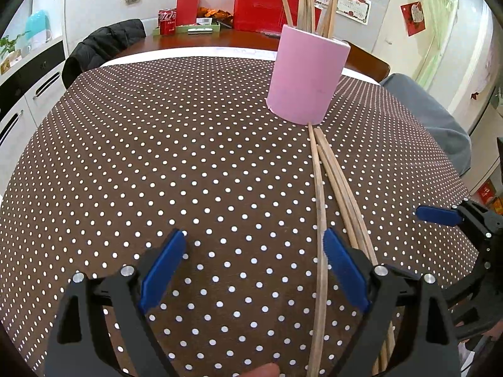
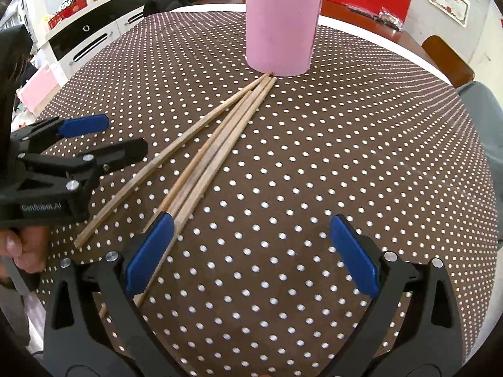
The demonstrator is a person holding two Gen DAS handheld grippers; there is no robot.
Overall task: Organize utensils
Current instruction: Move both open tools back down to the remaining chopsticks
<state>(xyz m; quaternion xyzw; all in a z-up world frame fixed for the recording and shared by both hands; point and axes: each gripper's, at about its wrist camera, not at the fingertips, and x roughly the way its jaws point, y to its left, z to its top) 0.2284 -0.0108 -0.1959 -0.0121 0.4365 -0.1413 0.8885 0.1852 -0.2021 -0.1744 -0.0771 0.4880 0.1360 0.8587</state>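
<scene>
A pink cylindrical holder stands on the dotted tablecloth with several wooden chopsticks upright in it; it also shows in the right wrist view. Several loose chopsticks lie on the cloth, tips touching the holder's base; they also show in the right wrist view. My left gripper is open and empty, low over the cloth, with one loose chopstick running just inside its right finger. My right gripper is open and empty, its left finger over the chopsticks' near ends. The left gripper also shows at the left of the right wrist view.
The brown polka-dot tablecloth covers a round table. A dark jacket hangs on a chair at the far left. Red boxes and a can sit on a wooden table behind. A grey-clothed person is at the right edge.
</scene>
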